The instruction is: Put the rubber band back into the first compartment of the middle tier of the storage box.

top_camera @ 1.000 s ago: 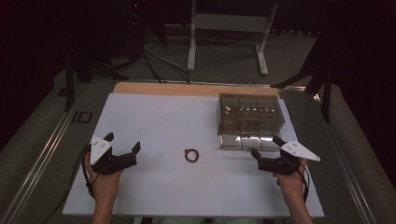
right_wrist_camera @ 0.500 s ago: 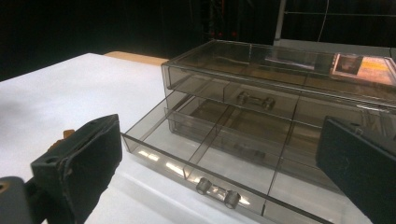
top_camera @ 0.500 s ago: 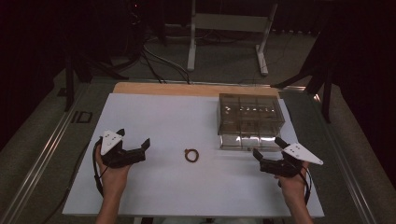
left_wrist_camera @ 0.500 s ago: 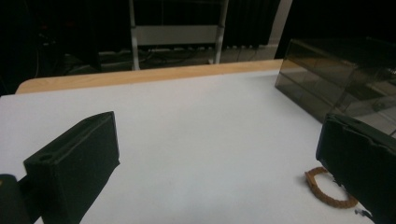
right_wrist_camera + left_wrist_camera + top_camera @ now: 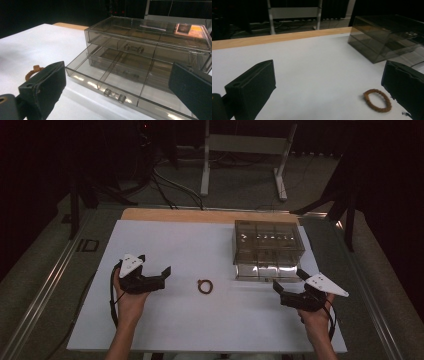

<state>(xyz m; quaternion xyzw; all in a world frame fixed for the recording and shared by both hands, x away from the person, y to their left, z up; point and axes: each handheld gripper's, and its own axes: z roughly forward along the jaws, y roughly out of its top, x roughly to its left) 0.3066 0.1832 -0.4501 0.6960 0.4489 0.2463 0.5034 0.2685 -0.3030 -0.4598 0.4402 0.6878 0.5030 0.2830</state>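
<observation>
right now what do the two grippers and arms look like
Both the left gripper and the right gripper are black, each with two blocky jaws and a pale three-cornered plate on top. A black cable trails from each along the forearm. The forearms are bare, with no sleeves in view.

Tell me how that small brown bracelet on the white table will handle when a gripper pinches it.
The bracelet looks like a thin beaded loop, so it is probably light and somewhat floppy, sagging out of round once lifted. It lies flat on the table, so it seems unlikely to roll, but a nudge from the open left gripper would likely slide it.
</observation>
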